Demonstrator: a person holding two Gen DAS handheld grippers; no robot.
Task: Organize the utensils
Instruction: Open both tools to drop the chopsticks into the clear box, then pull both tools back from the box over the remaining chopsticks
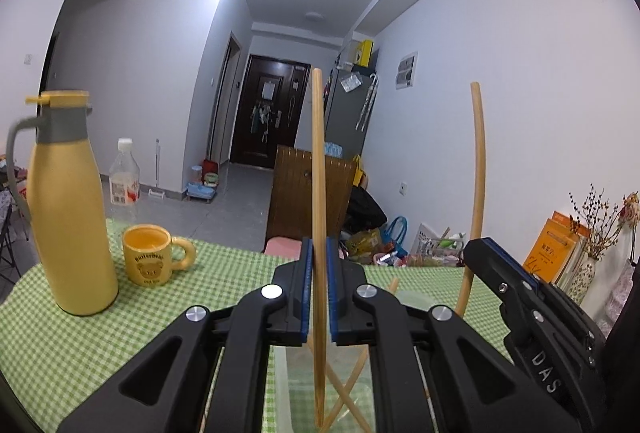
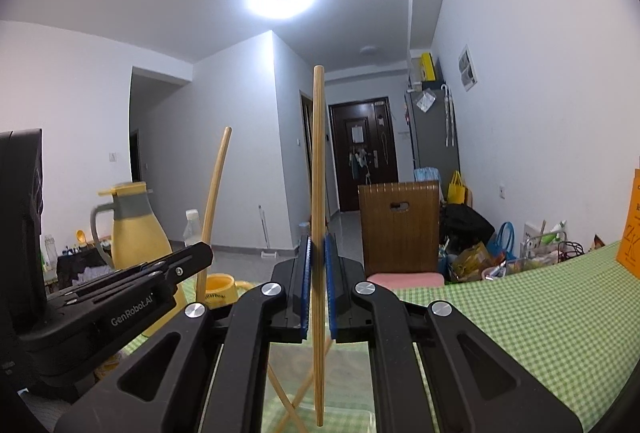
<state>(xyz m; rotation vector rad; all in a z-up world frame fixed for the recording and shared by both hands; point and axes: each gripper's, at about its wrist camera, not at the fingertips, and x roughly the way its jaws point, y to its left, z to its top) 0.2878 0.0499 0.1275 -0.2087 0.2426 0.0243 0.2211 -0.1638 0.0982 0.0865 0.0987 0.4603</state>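
On the far left of the green-checked tablecloth (image 1: pixel 60 353) stands a yellow thermos jug (image 1: pixel 68 209) with a grey collar and handle; its left edge and handle curve off toward the rim of the left wrist view. Just beside it sits a yellow mug (image 1: pixel 150 255) printed with a bear and lettering too small to read. Behind them a clear plastic bottle (image 1: pixel 125 177) stands at the table's far edge.

Moving right, the left gripper (image 1: pixel 319 297) is clenched on a wooden chopstick (image 1: pixel 318 193), held upright between the blue pads (image 1: pixel 305 297). Its lower end hangs down over a clear container (image 1: pixel 292 393) whose walls are hard to trace, most of it hidden by the gripper's black arms. Inside lie more chopsticks (image 1: pixel 348 393), crossed, though I cannot count them.

Further right, the right gripper (image 2: pixel 318 289) is likewise clamped on a second chopstick (image 2: pixel 318 193), also upright, with its tip down over the same clear container. From the left wrist view only the side of this gripper shows, and its chopstick looks bowed by the lens.

At the right end of the table, near the wall, an orange box (image 1: pixel 556 249) and a vase of dried flowers (image 1: pixel 588 253) stand close together, partly cut off. Beyond the table a brown wooden chair back (image 2: pixel 400 225) rises, and bags and clutter (image 2: pixel 480 253) crowd the floor by the wall, too jumbled to name.
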